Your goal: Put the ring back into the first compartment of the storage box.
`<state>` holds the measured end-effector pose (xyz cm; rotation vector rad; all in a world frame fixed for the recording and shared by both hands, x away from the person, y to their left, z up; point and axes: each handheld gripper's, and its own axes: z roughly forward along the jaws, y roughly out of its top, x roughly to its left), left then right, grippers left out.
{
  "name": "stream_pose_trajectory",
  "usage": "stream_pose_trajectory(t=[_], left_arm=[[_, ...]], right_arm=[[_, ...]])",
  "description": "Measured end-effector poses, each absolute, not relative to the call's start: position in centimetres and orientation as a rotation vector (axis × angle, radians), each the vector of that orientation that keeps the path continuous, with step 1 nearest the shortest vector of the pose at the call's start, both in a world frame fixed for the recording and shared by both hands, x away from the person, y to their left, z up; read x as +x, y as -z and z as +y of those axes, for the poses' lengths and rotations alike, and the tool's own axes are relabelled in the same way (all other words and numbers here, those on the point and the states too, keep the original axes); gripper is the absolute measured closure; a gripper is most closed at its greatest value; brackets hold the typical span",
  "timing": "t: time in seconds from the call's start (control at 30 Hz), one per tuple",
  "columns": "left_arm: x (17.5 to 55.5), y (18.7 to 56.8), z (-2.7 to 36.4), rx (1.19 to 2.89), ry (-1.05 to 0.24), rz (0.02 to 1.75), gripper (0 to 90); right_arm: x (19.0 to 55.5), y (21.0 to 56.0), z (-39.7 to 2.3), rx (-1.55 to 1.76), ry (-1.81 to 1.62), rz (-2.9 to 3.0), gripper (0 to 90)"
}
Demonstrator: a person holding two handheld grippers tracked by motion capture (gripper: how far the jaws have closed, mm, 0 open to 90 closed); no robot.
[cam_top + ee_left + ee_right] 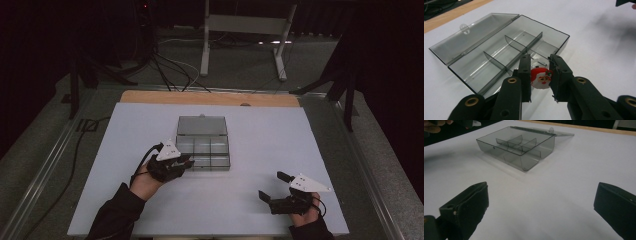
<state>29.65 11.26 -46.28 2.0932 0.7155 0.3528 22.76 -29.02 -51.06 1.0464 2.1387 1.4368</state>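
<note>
A smoky clear plastic box (202,145) with several compartments lies open in the middle of the white table, its lid (201,125) folded back flat. My left gripper (186,161) is at the box's near left corner. In the left gripper view, that gripper (539,60) is shut on a small red and white Santa face piece (541,78), held over the box's (499,47) near edge. The compartments I can see hold nothing. My right gripper (273,185) rests low at the table's near right, open. Its jaws stand wide apart with nothing between them (541,195), pointing toward the box (519,145).
The white table top (280,135) has a wooden strip (210,97) along its far edge. Beyond it are a metal stand's legs (242,45) and cables (170,70) on the floor. The other hand (434,126) shows at the top left of the right gripper view.
</note>
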Motion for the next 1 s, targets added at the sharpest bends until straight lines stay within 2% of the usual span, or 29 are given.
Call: stream_pose_trajectory(t=[1.0], left_arm=[[33.6, 47.6, 11.9, 2.066, -0.347, 0.814, 73.6]], right_arm=[[22.7, 51.2, -28.9, 1.043, -1.431, 2.146, 0.0]])
